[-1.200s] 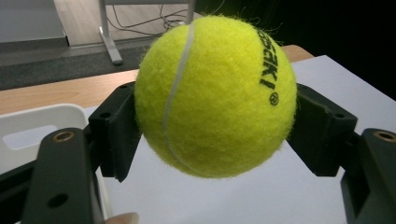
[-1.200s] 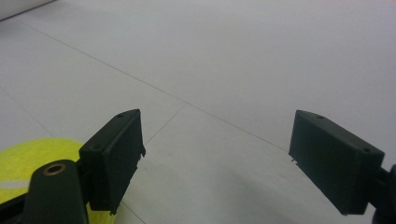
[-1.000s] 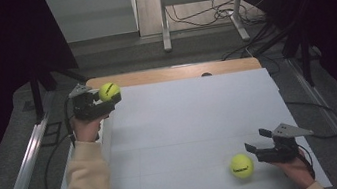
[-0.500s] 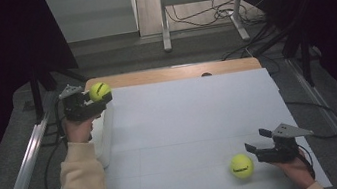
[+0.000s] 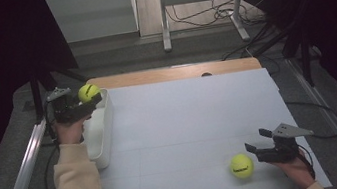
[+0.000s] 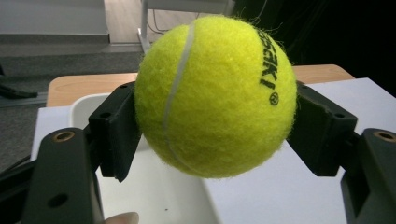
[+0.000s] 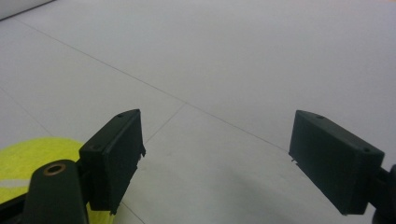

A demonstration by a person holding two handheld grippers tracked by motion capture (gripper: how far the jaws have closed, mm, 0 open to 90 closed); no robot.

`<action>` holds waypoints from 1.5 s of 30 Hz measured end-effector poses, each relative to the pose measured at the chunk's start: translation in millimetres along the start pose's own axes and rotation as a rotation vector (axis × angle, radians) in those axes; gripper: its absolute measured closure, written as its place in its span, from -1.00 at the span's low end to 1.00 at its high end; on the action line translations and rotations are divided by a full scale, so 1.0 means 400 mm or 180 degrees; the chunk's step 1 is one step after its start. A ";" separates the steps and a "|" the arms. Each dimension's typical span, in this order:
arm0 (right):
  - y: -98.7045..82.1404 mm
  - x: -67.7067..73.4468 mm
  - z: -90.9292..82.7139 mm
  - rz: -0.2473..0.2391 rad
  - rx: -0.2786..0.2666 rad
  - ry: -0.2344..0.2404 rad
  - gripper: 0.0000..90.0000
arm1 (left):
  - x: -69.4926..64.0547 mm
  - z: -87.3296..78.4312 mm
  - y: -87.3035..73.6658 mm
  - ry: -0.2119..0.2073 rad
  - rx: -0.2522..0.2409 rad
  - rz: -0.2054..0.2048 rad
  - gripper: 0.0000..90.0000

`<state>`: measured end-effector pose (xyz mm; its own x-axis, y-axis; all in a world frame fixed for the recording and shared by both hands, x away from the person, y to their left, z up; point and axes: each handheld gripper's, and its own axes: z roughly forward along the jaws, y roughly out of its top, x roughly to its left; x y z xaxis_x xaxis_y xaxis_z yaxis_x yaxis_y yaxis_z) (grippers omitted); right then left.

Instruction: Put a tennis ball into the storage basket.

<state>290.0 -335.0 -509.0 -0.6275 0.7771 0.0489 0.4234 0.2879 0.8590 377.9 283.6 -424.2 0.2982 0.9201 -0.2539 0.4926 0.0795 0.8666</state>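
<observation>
A yellow tennis ball (image 5: 89,92) is clamped in my left gripper (image 5: 82,103), held in the air over the far end of a white bin (image 5: 103,129) at the table's left edge. In the left gripper view the ball (image 6: 215,93) sits between both black jaws of the left gripper (image 6: 217,119), with the bin (image 6: 154,191) below. A second tennis ball (image 5: 242,165) lies on the white table near the front right. My right gripper (image 5: 257,141) stands open just right of it. In the right gripper view that ball (image 7: 32,158) lies outside the left jaw of the open gripper (image 7: 224,154).
The white table top (image 5: 186,122) stretches between the two hands, with a wooden strip (image 5: 173,72) along its far edge. A metal rail (image 5: 21,172) runs along the floor at the left. Cables (image 5: 205,15) and a stand's legs lie beyond the table.
My left gripper has carried its ball leftward, from over the table's left part to above the white bin. The right gripper and the second ball have stayed where they were.
</observation>
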 end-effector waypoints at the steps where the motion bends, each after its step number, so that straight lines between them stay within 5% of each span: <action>1: 0.000 0.000 0.000 -0.0001 -0.0001 0.0000 -0.60 | 0.005 -0.002 -0.001 0.0018 0.0001 -0.0011 -0.42; 20: 0.000 0.000 0.000 0.0020 0.0000 -0.0020 -0.60 | 0.027 0.002 -0.011 0.0154 0.0109 -0.0046 -0.42; 45: 0.001 0.001 0.000 0.0007 -0.0010 0.0000 -0.60 | 0.042 0.088 -0.022 0.0339 0.0666 -0.0045 -0.42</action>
<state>290.1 -334.6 -508.5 -0.6266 0.7777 0.0507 0.4226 0.2844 0.8605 407.2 284.8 -451.1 0.2076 0.9557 -0.2088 0.6583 0.0215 0.7525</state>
